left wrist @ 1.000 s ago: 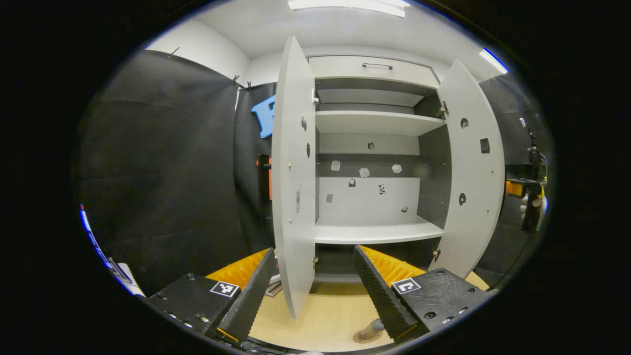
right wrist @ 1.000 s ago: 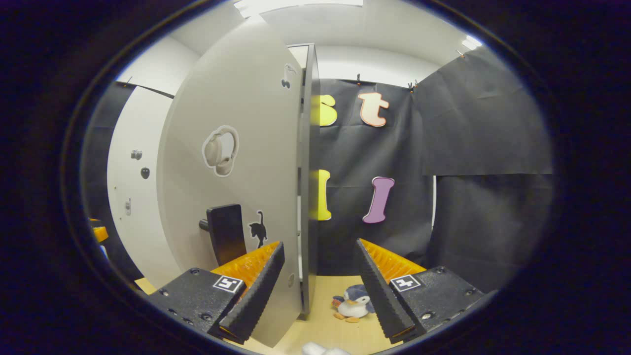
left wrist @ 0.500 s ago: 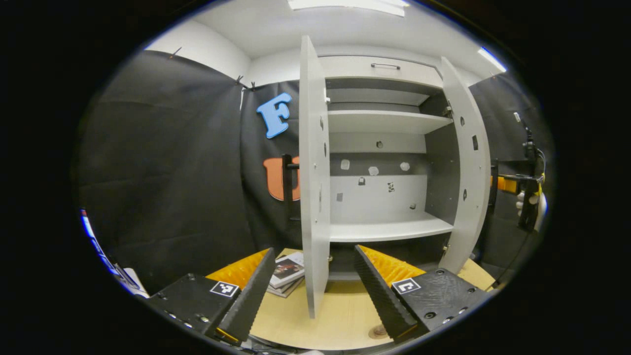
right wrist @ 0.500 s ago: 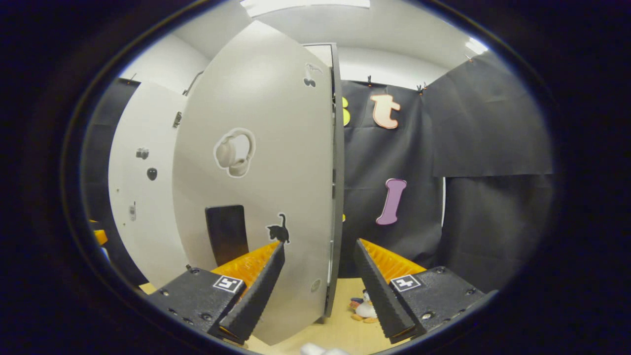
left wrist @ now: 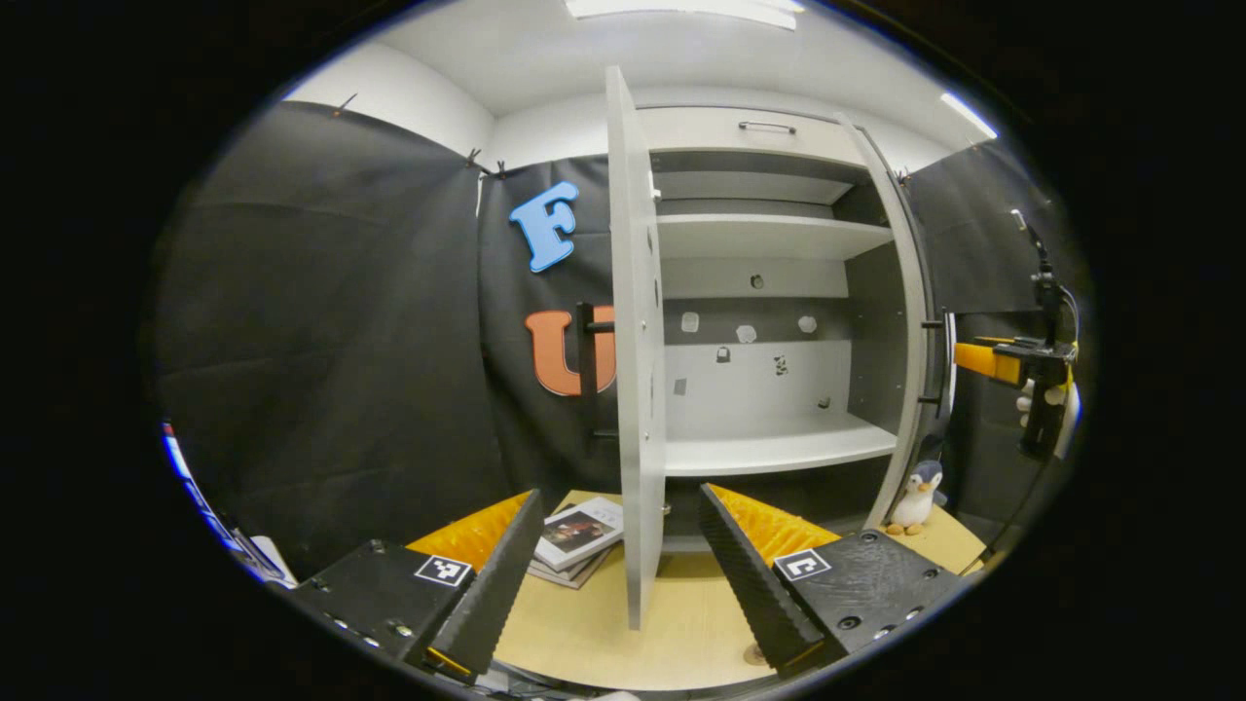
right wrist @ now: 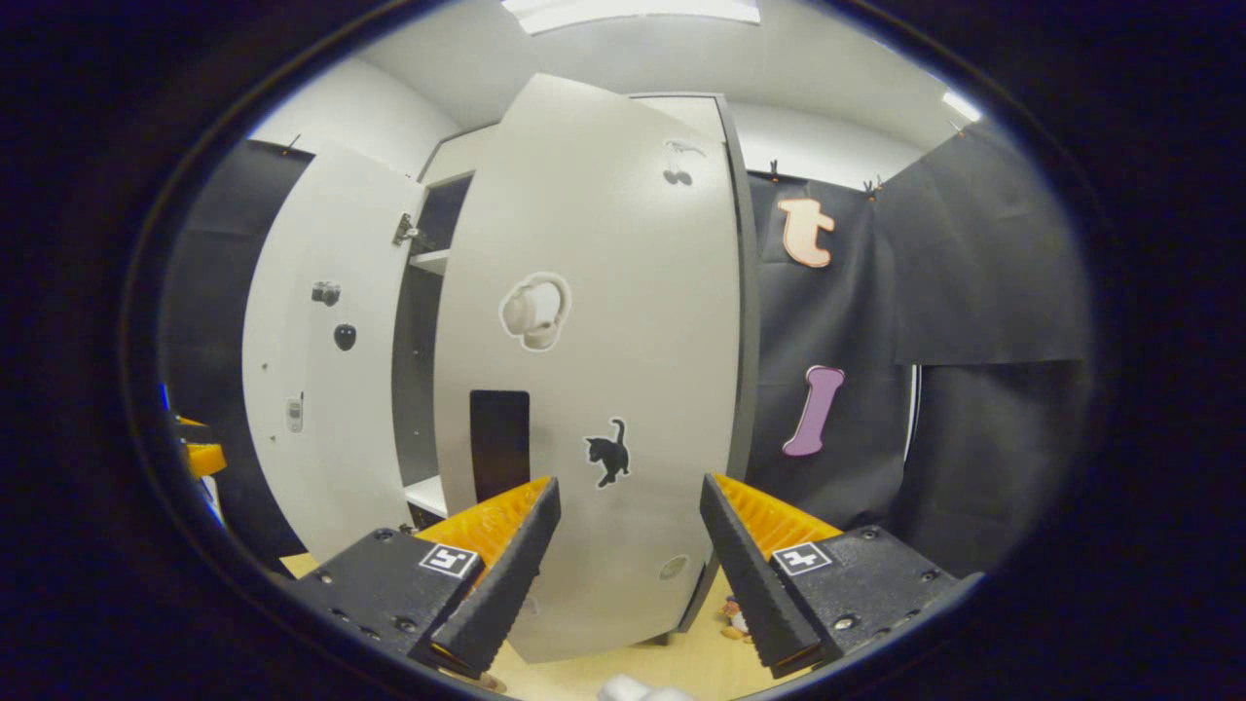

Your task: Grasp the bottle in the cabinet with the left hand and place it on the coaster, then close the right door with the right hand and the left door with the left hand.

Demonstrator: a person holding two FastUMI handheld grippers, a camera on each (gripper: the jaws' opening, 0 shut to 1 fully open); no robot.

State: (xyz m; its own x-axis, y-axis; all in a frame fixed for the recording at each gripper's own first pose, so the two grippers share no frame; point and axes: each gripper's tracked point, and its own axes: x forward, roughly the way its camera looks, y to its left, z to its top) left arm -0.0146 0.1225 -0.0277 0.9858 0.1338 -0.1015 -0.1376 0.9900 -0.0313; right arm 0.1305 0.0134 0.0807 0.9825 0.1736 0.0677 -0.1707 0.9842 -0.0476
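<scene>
In the left gripper view the white cabinet (left wrist: 779,282) stands ahead. Its left door (left wrist: 638,389) is swung out edge-on towards me. Its right door (left wrist: 915,321) is nearly edge-on, partly closed. My left gripper (left wrist: 623,574) is open, low over the wooden table, with nothing between its fingers. A brown sliver of the coaster (left wrist: 751,655) shows beside the right finger. In the right gripper view my right gripper (right wrist: 623,574) is open, close in front of the right door's outer face (right wrist: 604,292) and its black handle (right wrist: 499,443). Contact with the door cannot be told.
A stack of books (left wrist: 579,531) lies on the table (left wrist: 594,633) left of the left door. A toy penguin (left wrist: 917,497) stands by the cabinet's right foot. The right gripper (left wrist: 1012,365), held by a gloved hand, shows beyond the right door.
The right door has swung towards shut, with the right gripper following its outer face. The left gripper's view has shifted, so the bottle and most of the coaster have slid out at the bottom.
</scene>
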